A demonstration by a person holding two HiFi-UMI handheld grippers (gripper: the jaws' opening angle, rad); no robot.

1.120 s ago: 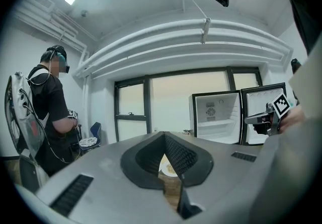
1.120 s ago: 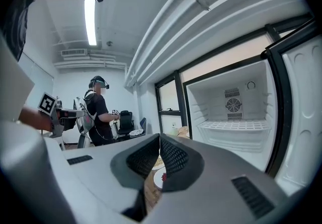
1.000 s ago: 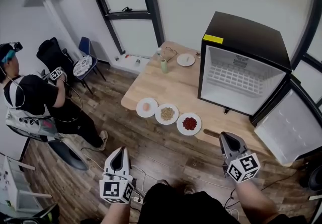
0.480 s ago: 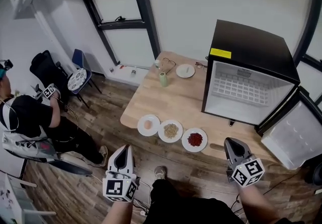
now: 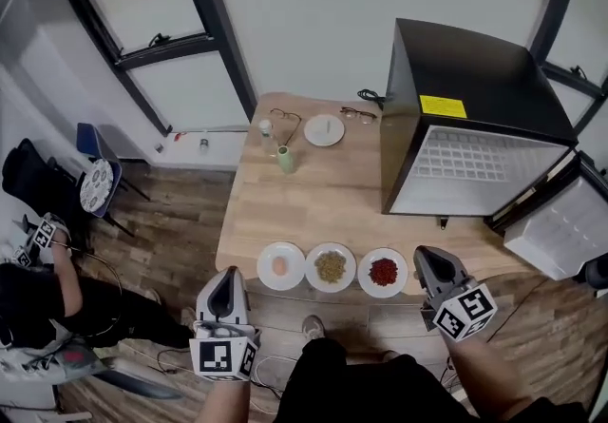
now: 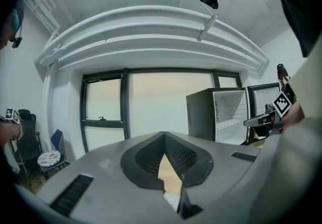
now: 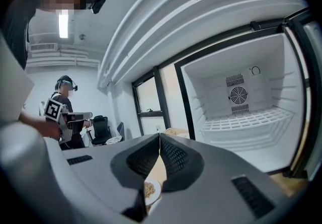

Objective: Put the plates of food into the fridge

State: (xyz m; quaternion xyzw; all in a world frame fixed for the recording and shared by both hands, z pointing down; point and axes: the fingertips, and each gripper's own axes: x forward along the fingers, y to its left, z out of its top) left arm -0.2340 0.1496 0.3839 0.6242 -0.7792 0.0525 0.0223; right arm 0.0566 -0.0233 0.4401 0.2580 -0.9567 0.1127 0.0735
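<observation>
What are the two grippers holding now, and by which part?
Nothing. The left gripper and the right gripper both have their jaws together and empty; the three plates of food lie on the table, touched by neither.

Place: a staged test room, more lab or office than home.
Walls: a bare white wall (image 5: 304, 22) with tall black-framed windows (image 5: 142, 12), upper left of the head view.
Ceiling: white pipes (image 6: 151, 31) arch across the top of the left gripper view.
Floor: wood planks (image 5: 161, 221).
Furniture: a lone wooden desk (image 5: 323, 193) at centre carries a small black fridge (image 5: 475, 79), its door open; a blue chair (image 5: 92, 141) stands at far left.
People: a second person (image 5: 28, 298) at lower left wears a head camera (image 7: 66, 85).
</observation>
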